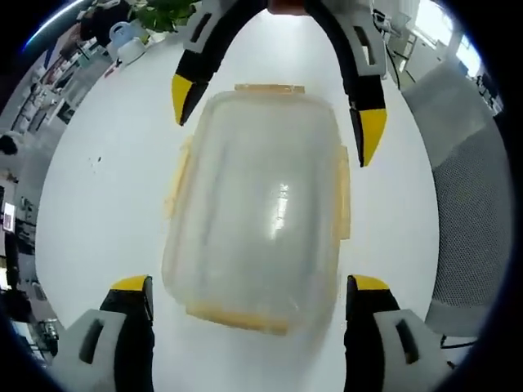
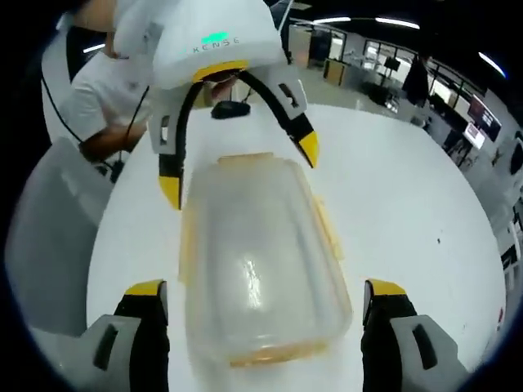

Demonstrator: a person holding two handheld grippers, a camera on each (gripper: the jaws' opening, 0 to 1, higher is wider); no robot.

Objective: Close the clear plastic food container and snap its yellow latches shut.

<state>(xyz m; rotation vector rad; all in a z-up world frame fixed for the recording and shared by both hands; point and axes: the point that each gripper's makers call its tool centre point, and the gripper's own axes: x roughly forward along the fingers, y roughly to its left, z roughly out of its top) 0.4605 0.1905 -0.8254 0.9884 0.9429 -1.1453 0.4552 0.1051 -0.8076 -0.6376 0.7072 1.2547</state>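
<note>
Left gripper view: the clear rectangular plastic food container with yellow latches [image 1: 257, 204] lies centred on the round white table [image 1: 98, 196]; left gripper [image 1: 252, 298] jaws spread wide, at 6 o'clock.

Right gripper view: right gripper [image 2: 265, 300] jaws spread; left gripper straddles the container's 12 o'clock end.

The clear plastic food container [image 1: 257, 208] is soft with blur at its near end in the left gripper view, so its yellow latches [image 1: 343, 200] cannot be read as snapped or loose. Past the tabletop's far edge, a green plant [image 1: 163, 12] is cut off by the picture's edge. In the right gripper view, the person's sleeve [image 2: 102, 102] is partly hidden behind the left gripper [image 2: 239, 175].
</note>
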